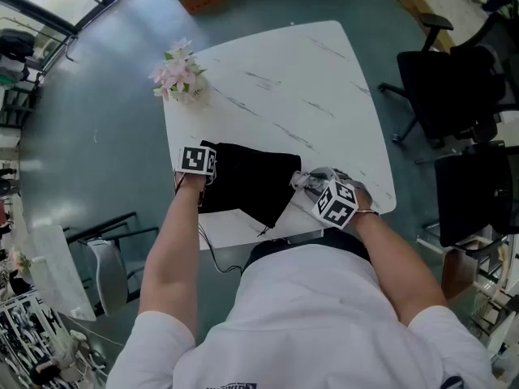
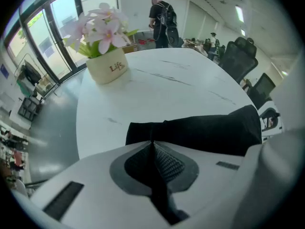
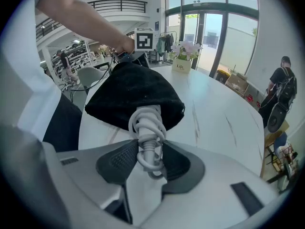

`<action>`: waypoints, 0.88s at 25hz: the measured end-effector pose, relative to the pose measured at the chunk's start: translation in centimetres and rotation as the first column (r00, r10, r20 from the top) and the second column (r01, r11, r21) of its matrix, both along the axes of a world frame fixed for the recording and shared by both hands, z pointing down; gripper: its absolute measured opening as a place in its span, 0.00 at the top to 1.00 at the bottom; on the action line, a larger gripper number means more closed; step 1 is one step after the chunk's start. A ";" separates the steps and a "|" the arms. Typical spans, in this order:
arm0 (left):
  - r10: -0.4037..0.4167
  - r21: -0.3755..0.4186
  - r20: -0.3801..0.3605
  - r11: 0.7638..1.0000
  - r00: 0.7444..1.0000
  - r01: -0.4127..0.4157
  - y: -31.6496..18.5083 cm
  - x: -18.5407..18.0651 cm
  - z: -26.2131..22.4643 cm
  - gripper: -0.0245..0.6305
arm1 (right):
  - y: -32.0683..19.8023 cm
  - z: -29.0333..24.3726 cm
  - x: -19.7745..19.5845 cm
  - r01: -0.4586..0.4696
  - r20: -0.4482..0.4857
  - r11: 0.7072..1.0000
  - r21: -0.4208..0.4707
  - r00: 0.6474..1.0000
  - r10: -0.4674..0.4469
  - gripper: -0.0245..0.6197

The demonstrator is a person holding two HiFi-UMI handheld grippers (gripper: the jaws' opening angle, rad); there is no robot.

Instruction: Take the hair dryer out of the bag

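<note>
Hair dryer (image 3: 148,127) mostly hidden inside bag (image 3: 127,92), partly out

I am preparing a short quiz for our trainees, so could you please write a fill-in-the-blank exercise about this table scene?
1. The left claw is shut on the edge of the black ____.
2. The right claw grips the hair dryer by its handle, which is wrapped in a white ____.
3. The pot on the marble table holds flowers of the colour ____.
Missing words: bag; cord; pink.
</note>
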State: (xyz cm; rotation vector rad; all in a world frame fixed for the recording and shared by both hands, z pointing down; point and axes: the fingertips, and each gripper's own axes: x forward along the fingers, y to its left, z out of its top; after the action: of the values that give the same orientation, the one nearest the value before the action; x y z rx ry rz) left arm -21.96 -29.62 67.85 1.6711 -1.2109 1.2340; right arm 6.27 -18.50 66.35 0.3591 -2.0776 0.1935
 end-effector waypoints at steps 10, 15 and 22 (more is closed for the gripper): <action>-0.222 0.011 -0.048 0.975 0.974 0.223 1.6 -4.6 -1.0 0.92 | -1.0 -0.2 0.0 0.014 -0.008 1.000 0.012 1.000 -0.014 0.70; -0.296 0.008 -0.061 0.955 0.953 0.297 3.6 -6.2 -0.8 0.92 | -1.8 0.0 -0.3 0.039 -0.017 0.999 0.020 0.999 -0.038 0.70; -0.428 0.028 -0.166 0.899 0.889 0.438 5.1 -7.6 -0.7 0.92 | -2.6 0.0 -0.3 0.057 -0.033 0.998 0.020 0.998 -0.057 0.70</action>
State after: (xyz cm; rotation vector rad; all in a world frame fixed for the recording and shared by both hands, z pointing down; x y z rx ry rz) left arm -29.54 -24.52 67.14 1.4050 -1.4402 0.7809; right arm 6.00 -21.11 66.36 0.3135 -2.0563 0.1308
